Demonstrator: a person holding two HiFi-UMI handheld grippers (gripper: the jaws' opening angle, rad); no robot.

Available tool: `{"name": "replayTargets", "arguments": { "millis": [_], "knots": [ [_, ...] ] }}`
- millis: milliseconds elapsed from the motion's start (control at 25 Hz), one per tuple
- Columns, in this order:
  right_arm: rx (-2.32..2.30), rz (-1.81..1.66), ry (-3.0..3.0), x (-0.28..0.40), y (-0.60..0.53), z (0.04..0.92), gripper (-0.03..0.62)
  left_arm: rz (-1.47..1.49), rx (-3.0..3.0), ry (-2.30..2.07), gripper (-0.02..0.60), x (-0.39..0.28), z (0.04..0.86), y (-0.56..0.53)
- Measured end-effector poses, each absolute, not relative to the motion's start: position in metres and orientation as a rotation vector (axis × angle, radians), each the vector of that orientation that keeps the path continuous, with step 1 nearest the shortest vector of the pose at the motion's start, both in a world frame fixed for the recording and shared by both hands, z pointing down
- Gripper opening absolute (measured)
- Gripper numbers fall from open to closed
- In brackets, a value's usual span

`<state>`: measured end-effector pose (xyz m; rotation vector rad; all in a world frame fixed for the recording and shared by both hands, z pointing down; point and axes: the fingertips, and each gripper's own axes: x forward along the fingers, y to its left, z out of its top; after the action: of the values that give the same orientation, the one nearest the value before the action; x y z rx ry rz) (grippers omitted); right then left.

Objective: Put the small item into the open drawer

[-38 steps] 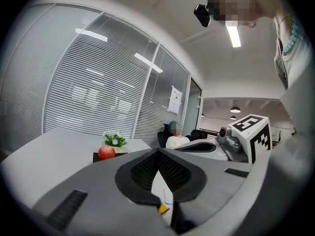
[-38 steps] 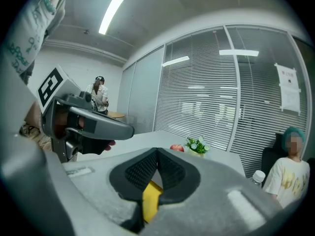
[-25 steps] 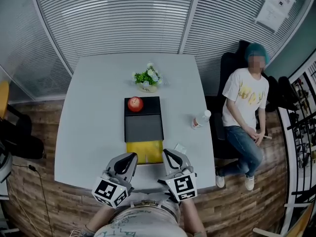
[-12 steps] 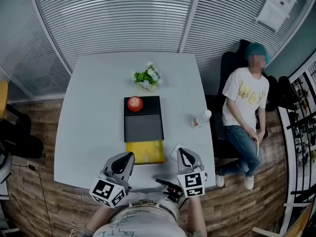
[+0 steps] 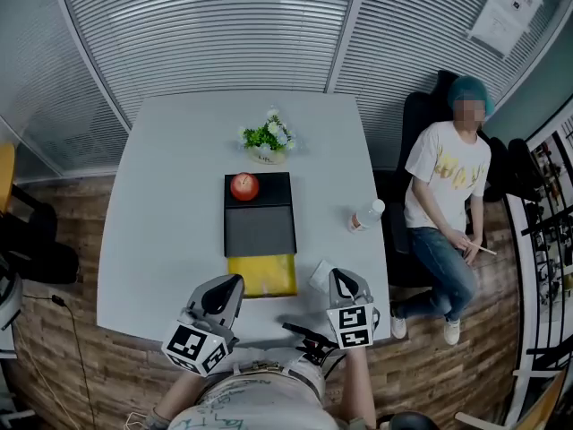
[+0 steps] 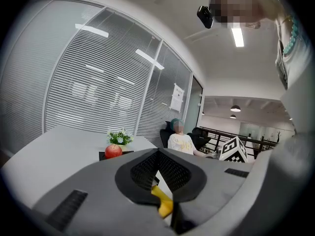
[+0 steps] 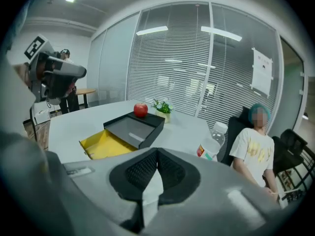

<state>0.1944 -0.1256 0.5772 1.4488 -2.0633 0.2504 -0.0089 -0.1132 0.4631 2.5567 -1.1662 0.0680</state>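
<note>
The white bench [image 5: 161, 195] carries a black drawer box [image 5: 260, 227], its yellow drawer [image 5: 261, 274] open toward me. My left gripper [image 5: 231, 285] hangs over the bench's near edge, just left of the drawer, jaws pressed together on nothing. My right gripper [image 5: 341, 280], jaws likewise pressed together and empty, tilts down at the bench right of the drawer. A red apple [image 5: 243, 186] sits on the box. The small pale item [image 5: 320, 276] lies on the bench just beside my right gripper's tips, between them and the drawer's right corner.
</note>
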Motion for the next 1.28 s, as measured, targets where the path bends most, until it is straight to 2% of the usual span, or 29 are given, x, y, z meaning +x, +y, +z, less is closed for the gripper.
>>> {"name": "replayTargets", "arguments": {
  "millis": [320,480,600,1080,1280],
  "knots": [
    [1.330,0.339,-1.967,0.213,-0.129,0.637,0.005,0.077,2.543,-1.170,-0.003,-0.007,0.468,-0.115],
    [1.239,0.422,-1.932,0.210,-0.126,0.669,0.039,0.083,2.533,-1.173,-0.003,-0.008,0.471,-0.113],
    [1.183,0.498,-1.914,0.209,-0.125,0.694,0.089,0.086,2.519,-1.173,-0.003,-0.009,0.471,-0.114],
    [1.095,0.599,-1.791,0.216,-0.129,0.741,0.087,0.093,2.501,-1.176,-0.003,-0.013,0.477,-0.115],
    [1.071,0.549,-1.779,0.212,-0.130,0.740,0.045,0.083,2.503,-1.167,-0.003,-0.014,0.475,-0.115]
  ]
}}
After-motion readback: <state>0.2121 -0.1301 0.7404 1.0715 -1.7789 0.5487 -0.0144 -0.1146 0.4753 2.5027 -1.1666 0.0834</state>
